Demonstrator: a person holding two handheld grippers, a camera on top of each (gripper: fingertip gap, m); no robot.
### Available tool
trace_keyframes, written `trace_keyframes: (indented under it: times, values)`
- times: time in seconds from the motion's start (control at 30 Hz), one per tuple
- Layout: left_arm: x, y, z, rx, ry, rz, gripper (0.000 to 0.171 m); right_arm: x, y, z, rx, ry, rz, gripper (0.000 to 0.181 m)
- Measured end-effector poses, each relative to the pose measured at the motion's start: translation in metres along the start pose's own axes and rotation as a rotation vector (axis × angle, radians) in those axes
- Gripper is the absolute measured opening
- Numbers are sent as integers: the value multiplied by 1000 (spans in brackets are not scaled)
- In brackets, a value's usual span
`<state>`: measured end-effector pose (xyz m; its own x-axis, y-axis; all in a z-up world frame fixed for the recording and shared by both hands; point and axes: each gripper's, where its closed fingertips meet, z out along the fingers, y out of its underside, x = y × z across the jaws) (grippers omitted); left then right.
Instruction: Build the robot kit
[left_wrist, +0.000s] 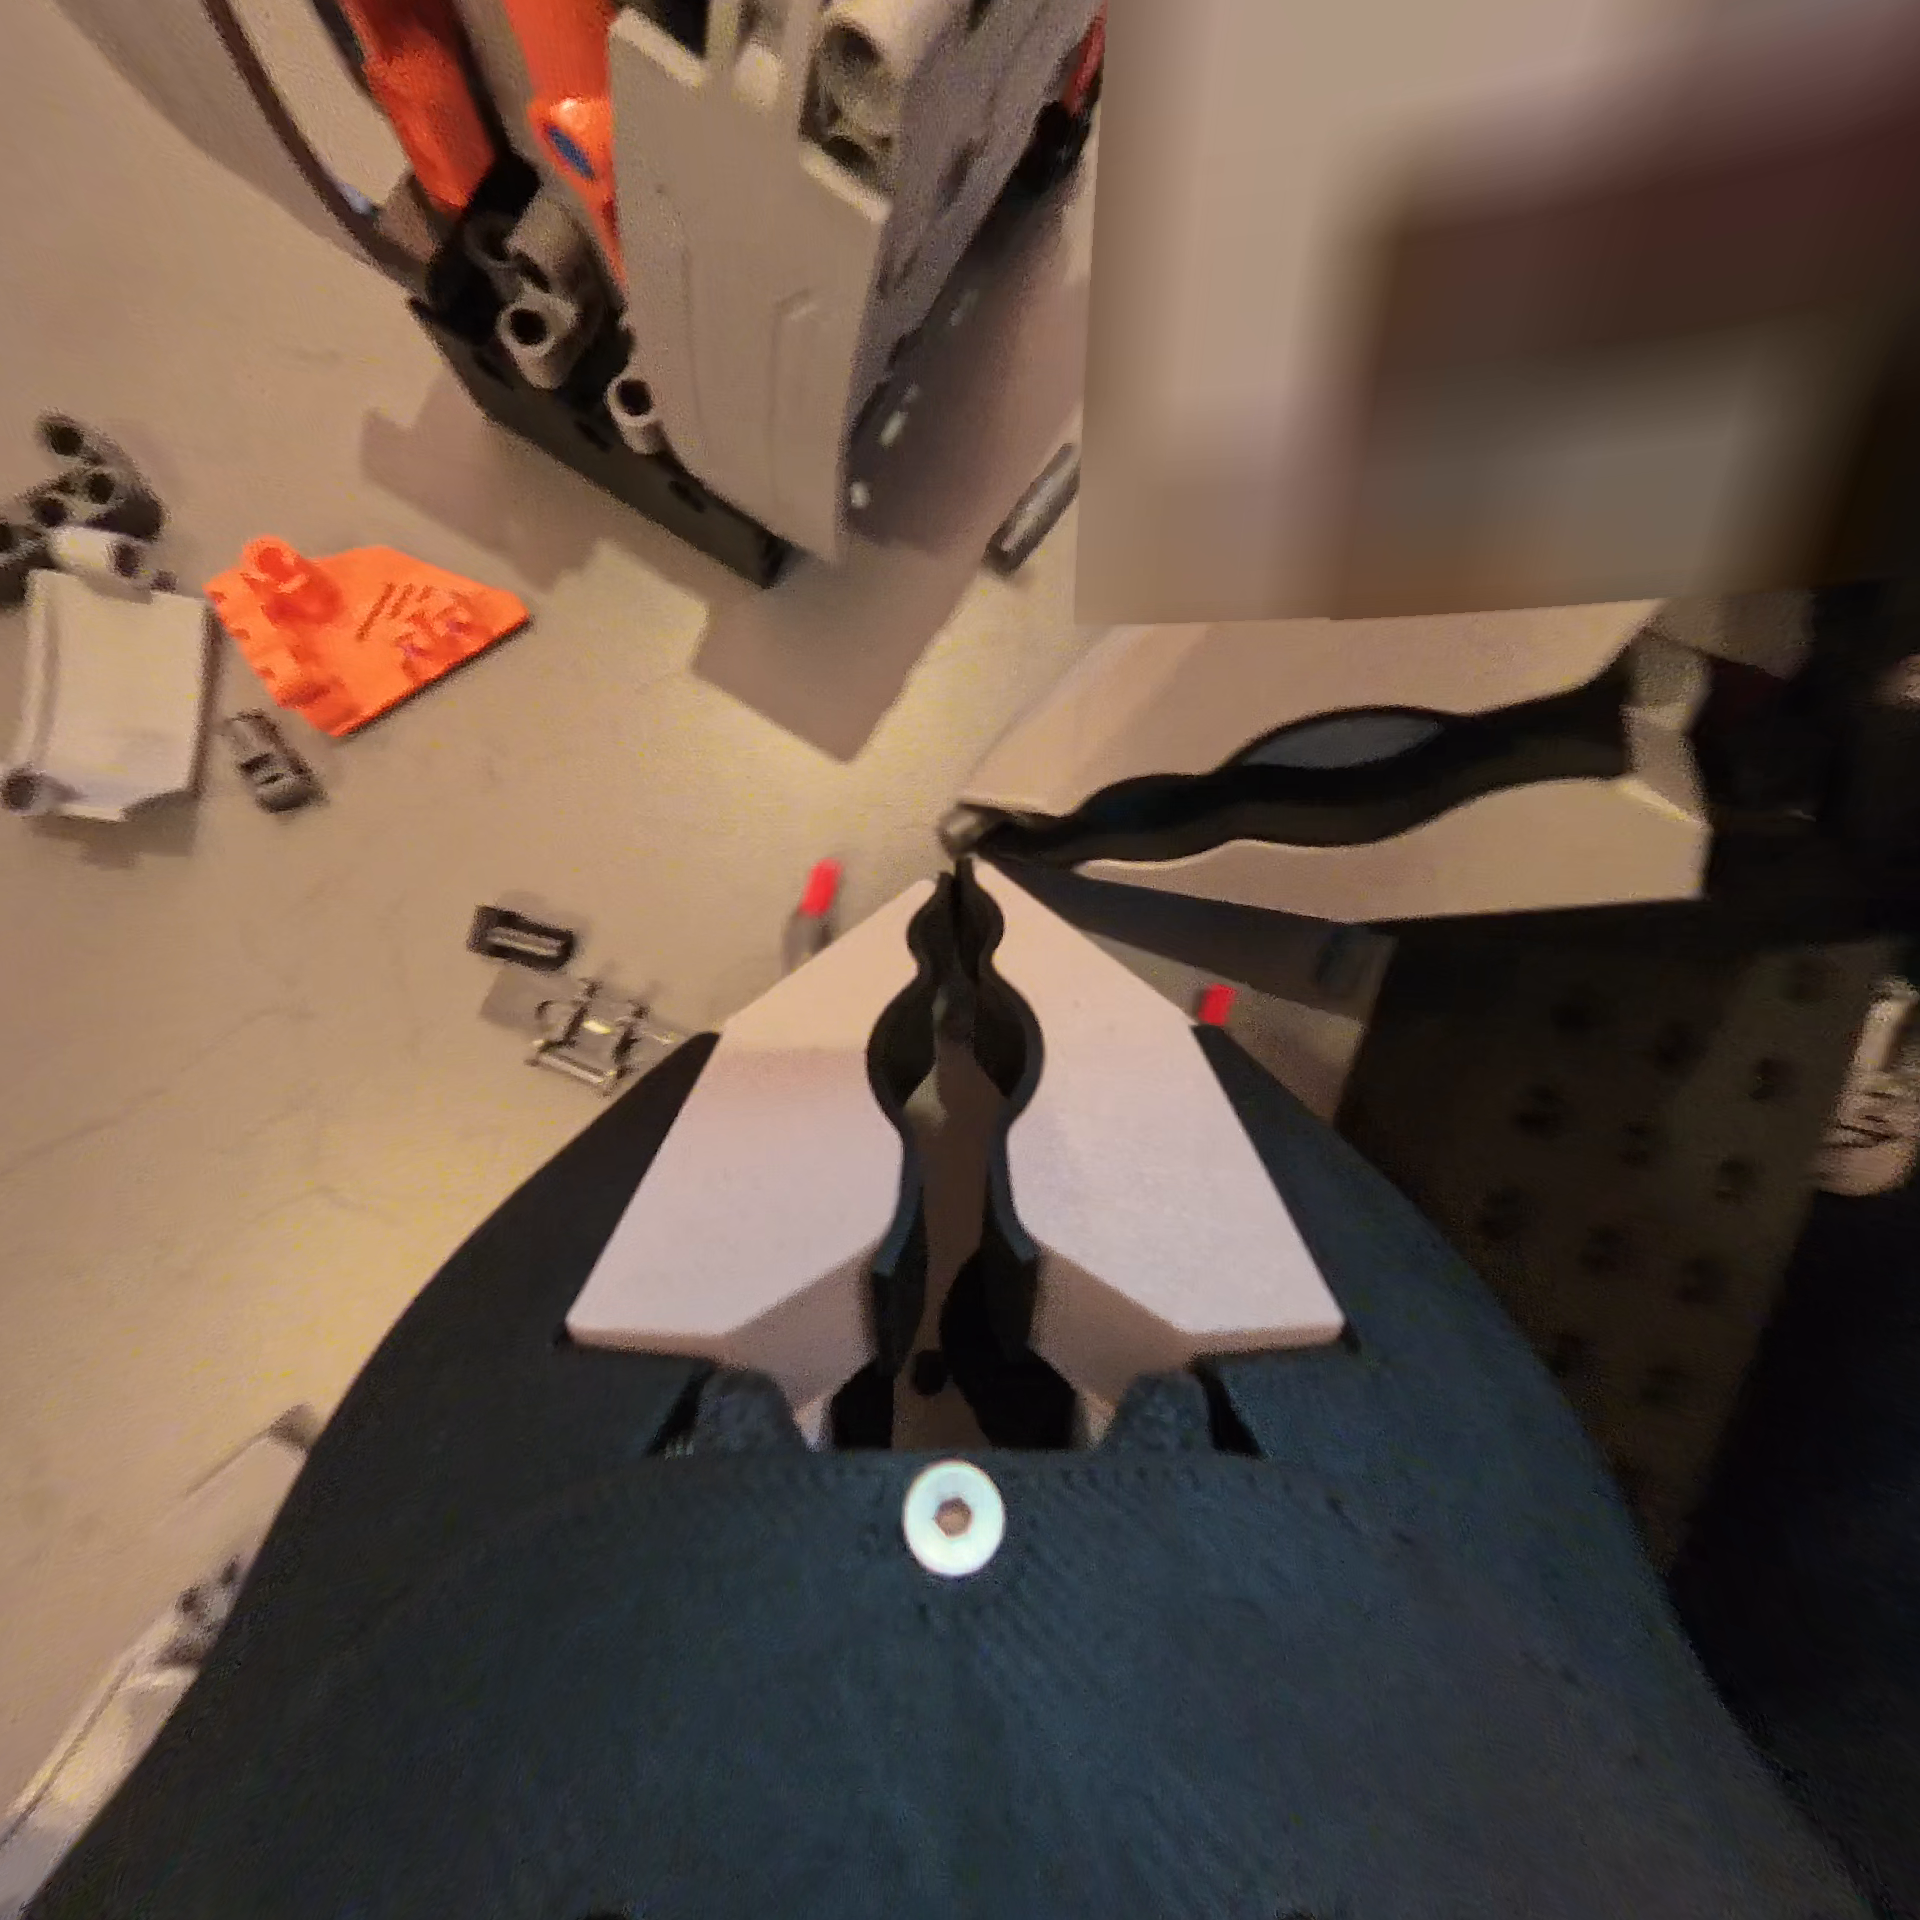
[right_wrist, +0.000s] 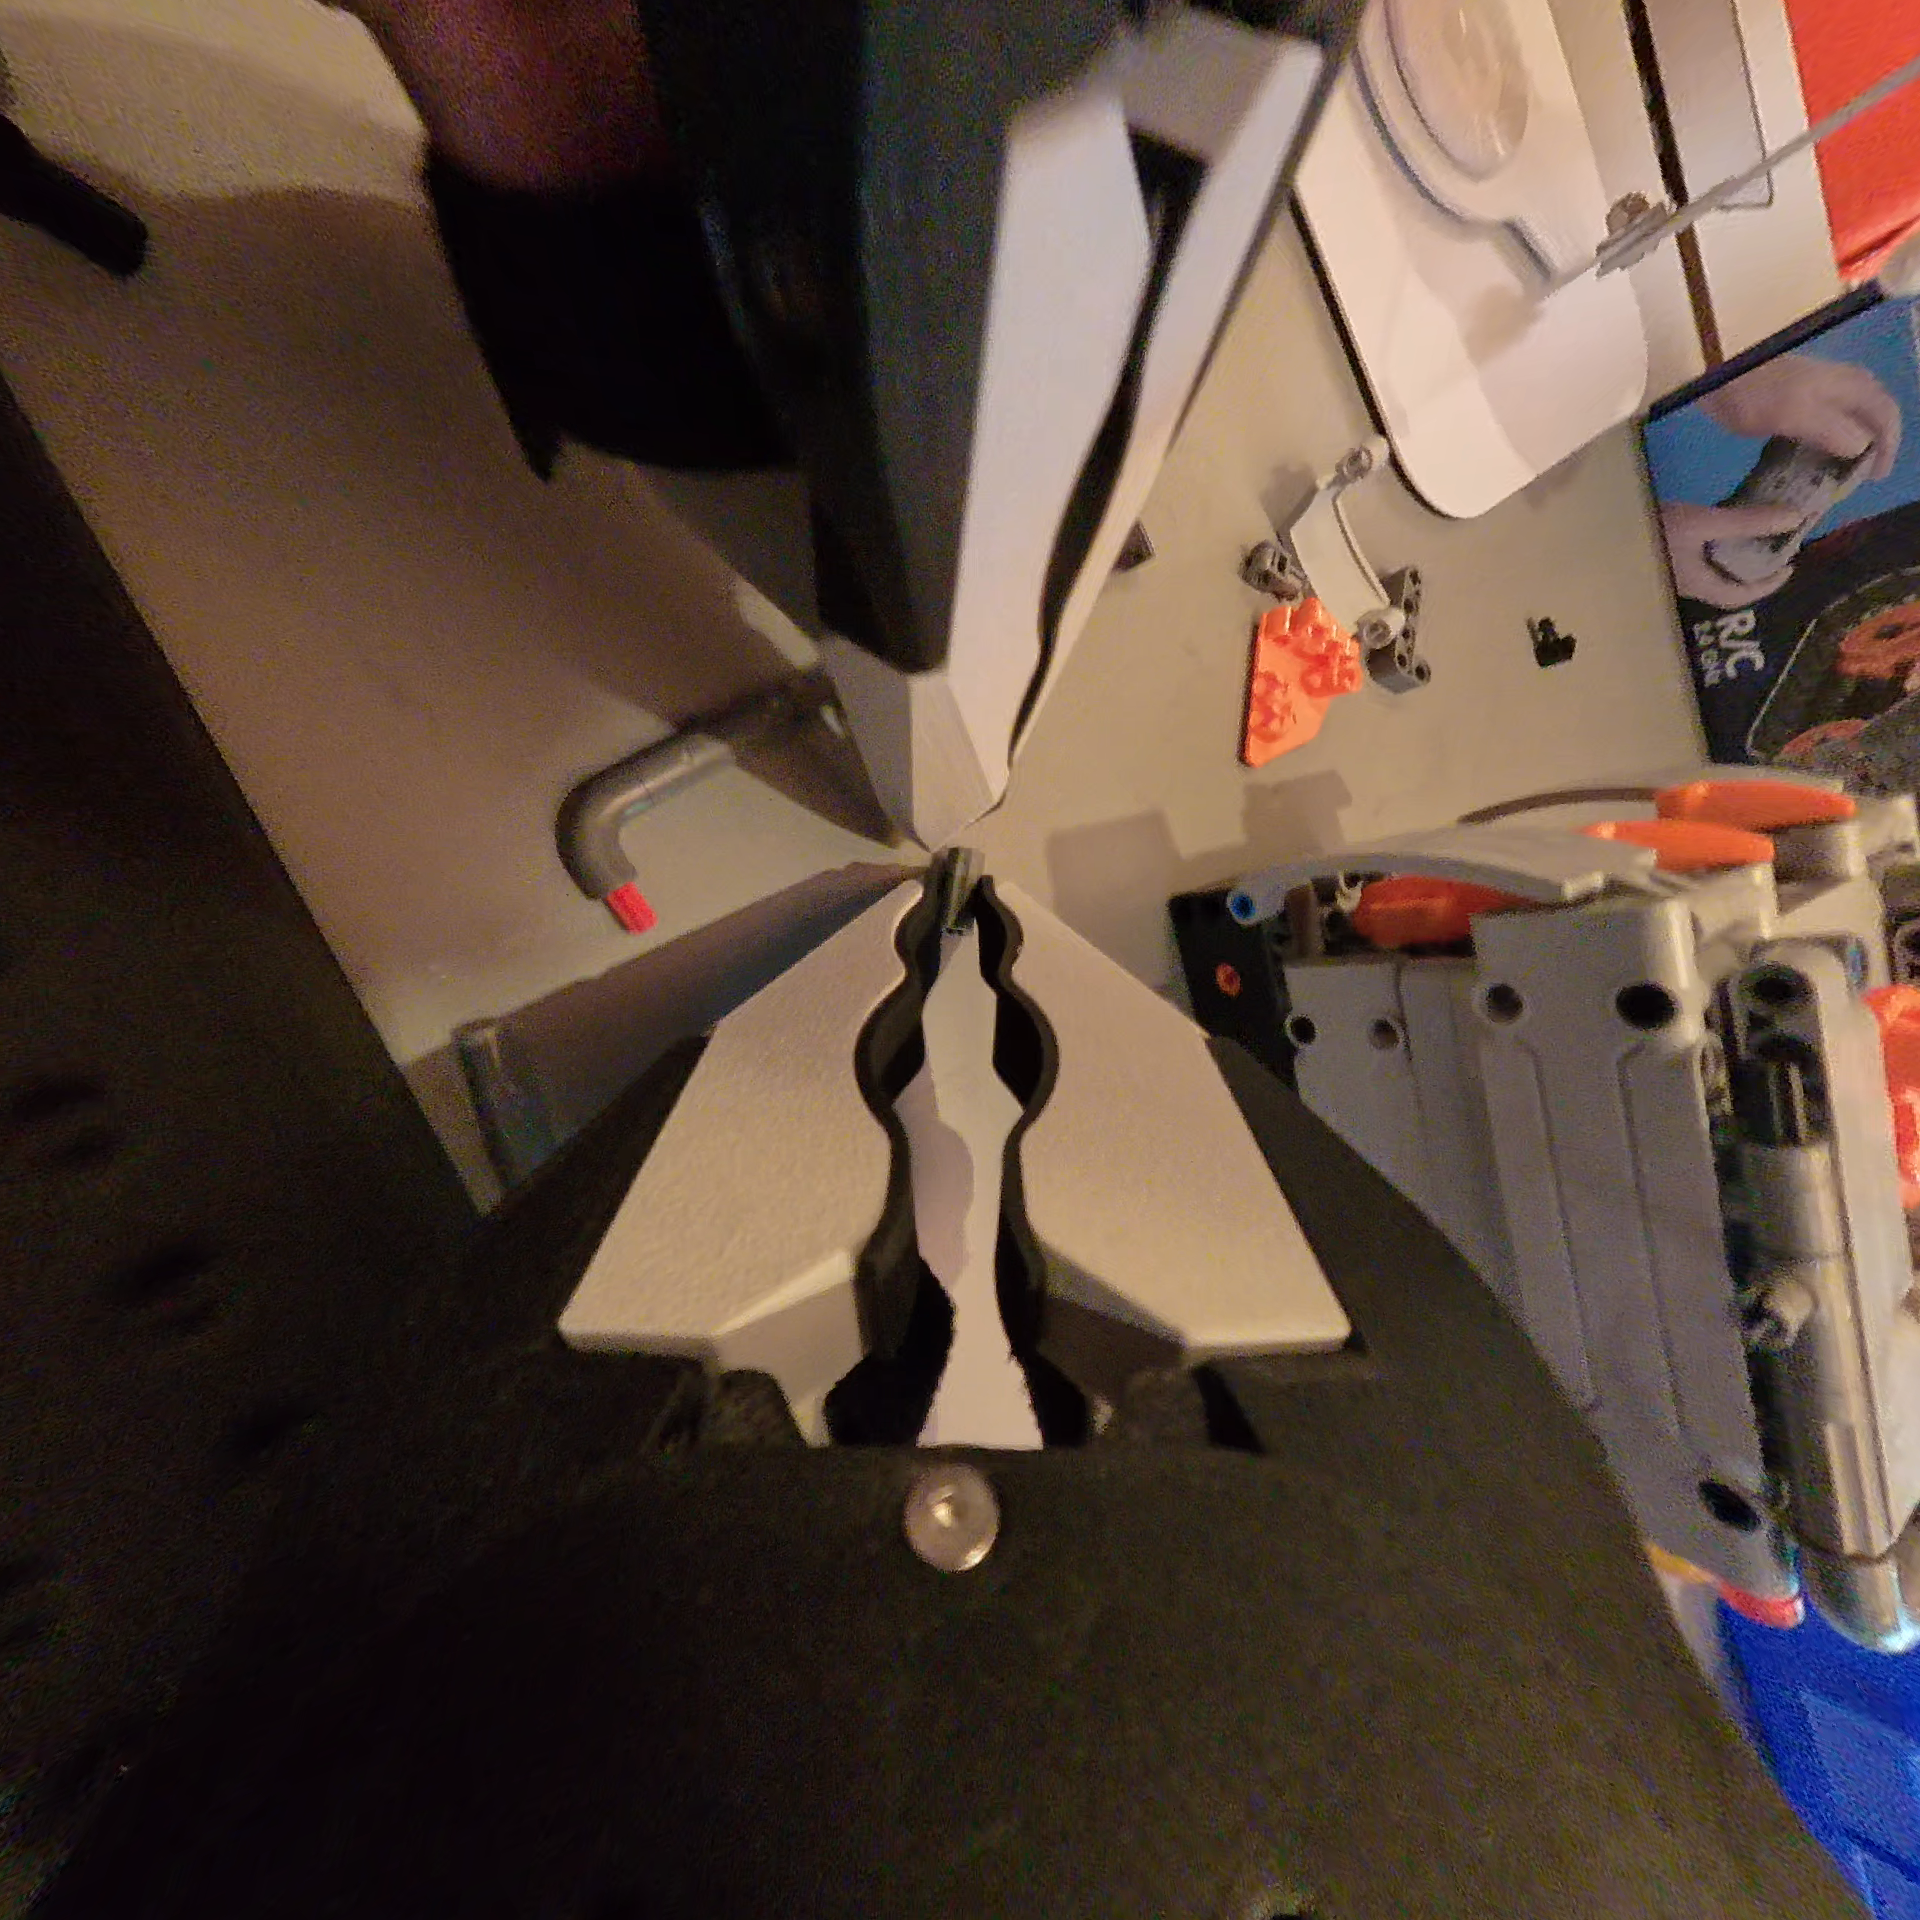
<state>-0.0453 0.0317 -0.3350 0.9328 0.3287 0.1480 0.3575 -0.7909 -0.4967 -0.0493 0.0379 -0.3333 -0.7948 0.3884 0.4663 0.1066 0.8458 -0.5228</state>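
Observation:
My two grippers meet tip to tip just above a pale table (left_wrist: 260, 1039). My right gripper (right_wrist: 952, 883) is shut on a small dark grey pin (right_wrist: 954, 873). In the left wrist view it comes in from the right (left_wrist: 961, 831), with the pin's pale end (left_wrist: 954, 827) at its tips. My left gripper (left_wrist: 956, 883) is shut, its tips against the pin; I cannot tell if it grips it. In the right wrist view it reaches down from above (right_wrist: 966, 816). A bent grey tube with a red end (right_wrist: 623, 821) lies on the table below.
A grey and orange brick-built model (left_wrist: 748, 312) stands close by, also in the right wrist view (right_wrist: 1558, 1091). An orange panel (left_wrist: 364, 634), a white panel (left_wrist: 104, 707) and small loose parts lie around. A printed box (right_wrist: 1787, 540) sits farther off. A dark perforated mat (left_wrist: 1610, 1143) borders the table. Less than 4 cm separates the two grippers' tips.

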Motion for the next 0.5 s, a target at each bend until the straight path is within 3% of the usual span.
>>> trace_keyframes:
  times: [0.03, 0.2, 0.5]
  values:
    - [6, -3, -2, 22, 45, -19, 0, 1, 3, -1, 0, -8, 14, 4]
    - [-13, -3, -25, 93, 7, -89, 3, 5, 5, -7, 47, -74, 84, 4]
    - [-5, 22, -26, 73, 6, -178, 26, -8, 6, -8, 77, -319, 237, 5]
